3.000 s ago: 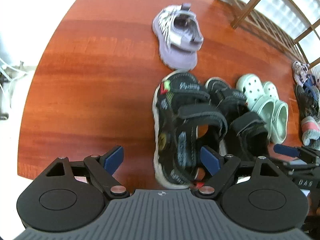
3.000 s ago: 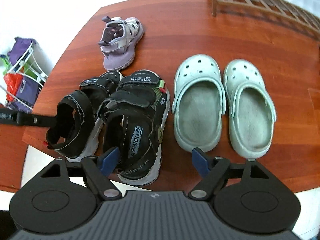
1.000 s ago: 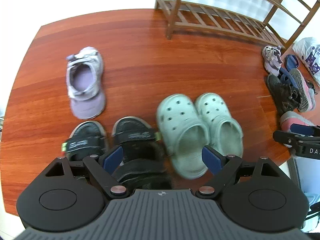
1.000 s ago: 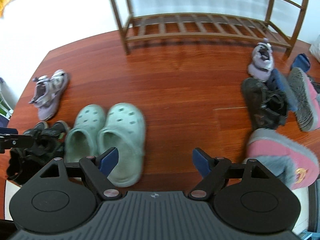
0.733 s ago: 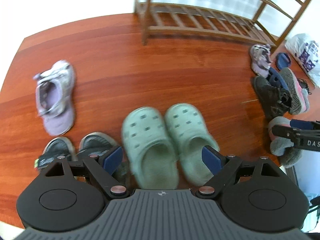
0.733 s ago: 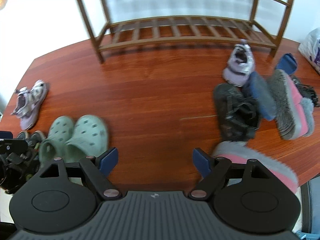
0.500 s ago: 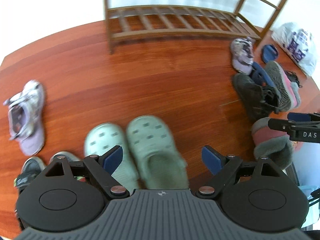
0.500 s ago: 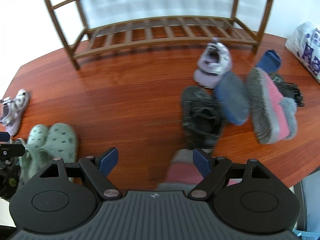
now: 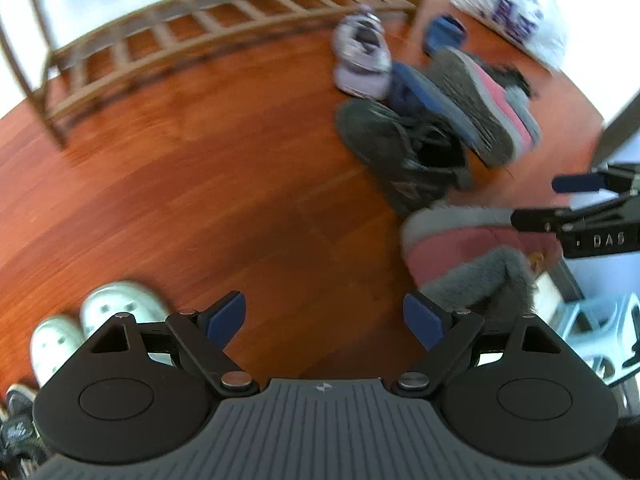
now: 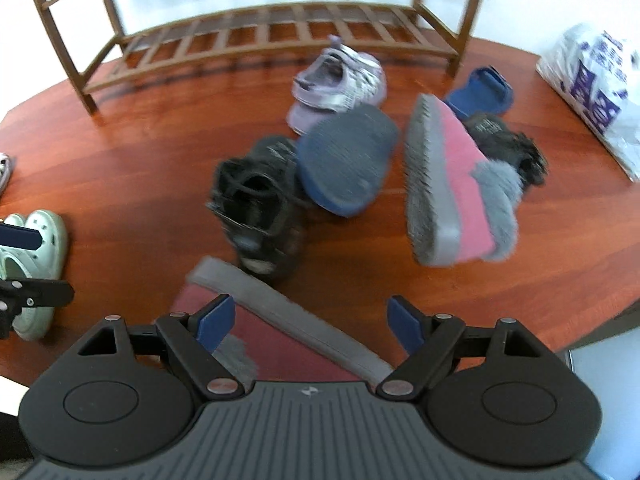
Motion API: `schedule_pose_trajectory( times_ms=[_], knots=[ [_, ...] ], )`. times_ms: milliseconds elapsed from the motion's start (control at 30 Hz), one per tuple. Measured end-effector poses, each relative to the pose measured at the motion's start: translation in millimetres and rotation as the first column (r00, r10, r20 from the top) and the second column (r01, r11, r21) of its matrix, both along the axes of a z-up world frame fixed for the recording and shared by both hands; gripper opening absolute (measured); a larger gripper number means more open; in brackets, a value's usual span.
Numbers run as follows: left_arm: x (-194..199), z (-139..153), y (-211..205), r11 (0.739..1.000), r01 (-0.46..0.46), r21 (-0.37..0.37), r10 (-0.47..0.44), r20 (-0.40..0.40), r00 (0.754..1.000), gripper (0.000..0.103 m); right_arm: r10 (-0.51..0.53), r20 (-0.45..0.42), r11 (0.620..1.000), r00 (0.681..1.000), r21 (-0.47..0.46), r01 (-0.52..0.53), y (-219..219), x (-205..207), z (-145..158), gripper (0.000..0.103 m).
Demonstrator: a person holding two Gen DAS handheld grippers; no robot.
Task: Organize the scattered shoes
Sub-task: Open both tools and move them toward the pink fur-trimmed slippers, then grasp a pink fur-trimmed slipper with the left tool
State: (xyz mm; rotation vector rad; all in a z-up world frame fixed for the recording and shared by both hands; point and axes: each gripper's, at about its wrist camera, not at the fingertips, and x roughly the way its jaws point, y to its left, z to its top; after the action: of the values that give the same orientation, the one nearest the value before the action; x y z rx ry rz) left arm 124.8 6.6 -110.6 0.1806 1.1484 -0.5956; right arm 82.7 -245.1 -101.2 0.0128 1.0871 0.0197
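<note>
My right gripper (image 10: 310, 322) is open above a pink furry slipper (image 10: 280, 336), which lies under the gap between the pads without touching them. Its mate (image 10: 452, 184) rests on its side in a heap with a black shoe (image 10: 256, 204), a blue slipper (image 10: 344, 160) turned sole up and a lilac sandal (image 10: 336, 80). My left gripper (image 9: 324, 320) is open over bare wooden floor, holding nothing. The pink slipper (image 9: 468, 252) lies just right of it. The mint clogs (image 9: 100, 320) sit paired at the lower left.
A wooden shoe rack (image 10: 280, 28) stands against the wall behind the heap, its shelves bare. A second blue slipper (image 10: 480, 92) and a dark fuzzy shoe (image 10: 504, 140) lie at the heap's right. A white printed bag (image 10: 592, 80) sits far right. Black sandals (image 9: 16, 420) peek in at bottom left.
Both grippers have swept right, away from the black sandals and mint clogs toward the heap by the rack's right end. The pink slipper now lies under the right gripper. Both stayed open.
</note>
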Motion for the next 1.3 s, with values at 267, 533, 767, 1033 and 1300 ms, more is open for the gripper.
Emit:
schedule_pose_trajectory(
  times_ms=[267, 533, 767, 1033, 1300],
  knots=[
    [-19, -26, -42, 0.982, 0.187, -0.028, -0.188, -0.026, 0.982, 0.085, -0.114, 0.003, 0.993, 0.993, 0.001, 0.114, -33, -25, -1, 0.088],
    [-24, -51, -64, 0.972, 0.235, -0.025, -0.234, 0.006, 0.972, 0.035, -0.175, -0.007, 0.984, 0.984, 0.005, 0.175, -44, -46, -4, 0.089],
    [-24, -43, -67, 0.967, 0.248, -0.060, -0.247, 0.031, 0.969, 0.022, -0.220, -0.010, 0.975, 0.976, 0.012, 0.220, -44, -61, -7, 0.089],
    [-16, -5, -73, 0.942, 0.293, -0.164, -0.290, 0.039, 0.956, 0.024, -0.258, 0.021, 0.965, 0.966, 0.047, 0.257, -40, -67, -1, 0.088],
    [-22, 1, -82, 0.930, 0.365, -0.049, -0.356, 0.133, 0.925, 0.067, -0.285, 0.030, 0.957, 0.958, 0.059, 0.283, -39, -68, 1, 0.088]
  ],
)
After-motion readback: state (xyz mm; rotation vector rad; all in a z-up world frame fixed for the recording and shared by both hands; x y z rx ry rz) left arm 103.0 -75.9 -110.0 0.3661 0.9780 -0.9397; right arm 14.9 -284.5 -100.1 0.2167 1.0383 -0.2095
